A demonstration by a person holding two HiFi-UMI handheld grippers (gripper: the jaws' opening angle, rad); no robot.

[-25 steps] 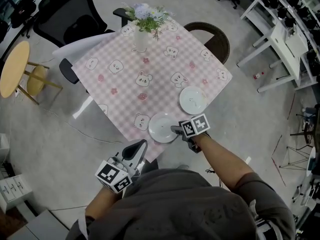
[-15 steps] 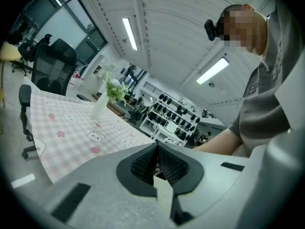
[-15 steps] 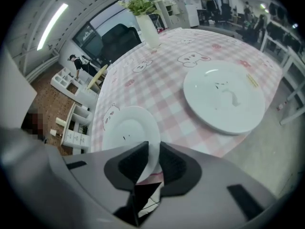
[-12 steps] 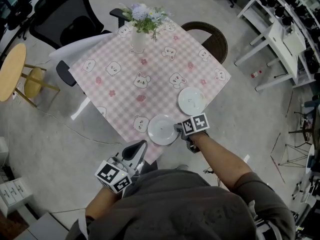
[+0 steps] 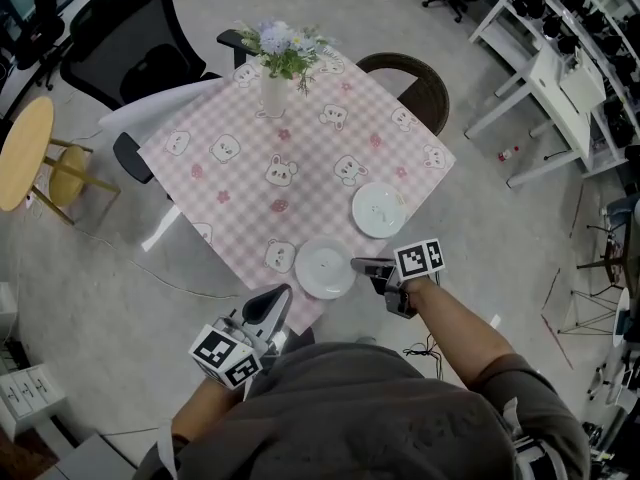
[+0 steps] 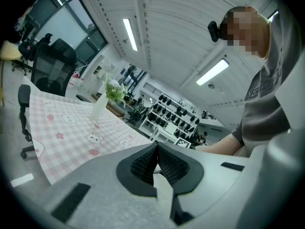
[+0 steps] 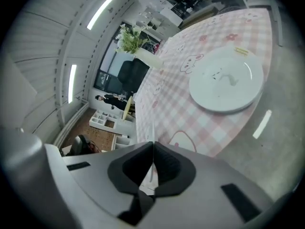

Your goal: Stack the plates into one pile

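Two white plates are on the pink checked table [image 5: 300, 138]. The near plate [image 5: 322, 268] is at the table's front corner, and my right gripper [image 5: 358, 264] is shut on its right rim, the jaws closing tight. In the right gripper view that rim [image 7: 153, 132] shows as a thin white edge pinched between the black pads. The second plate [image 5: 378, 209] lies flat further back and to the right, and it also shows ahead of the right jaws as a round plate [image 7: 226, 82]. My left gripper [image 5: 270, 308] hangs off the table near my body, its jaws [image 6: 156, 161] shut on nothing.
A vase of flowers [image 5: 275, 68] stands at the table's far corner. A black office chair [image 5: 130, 38] is at the far left, a brown wicker chair [image 5: 410, 78] at the far right, a wooden stool [image 5: 30, 148] to the left, and white desks [image 5: 560, 78] to the right.
The right gripper's jaws closed on the near plate's rim, the gripper rolled, and it rose with the rim. The left gripper stayed where it was.
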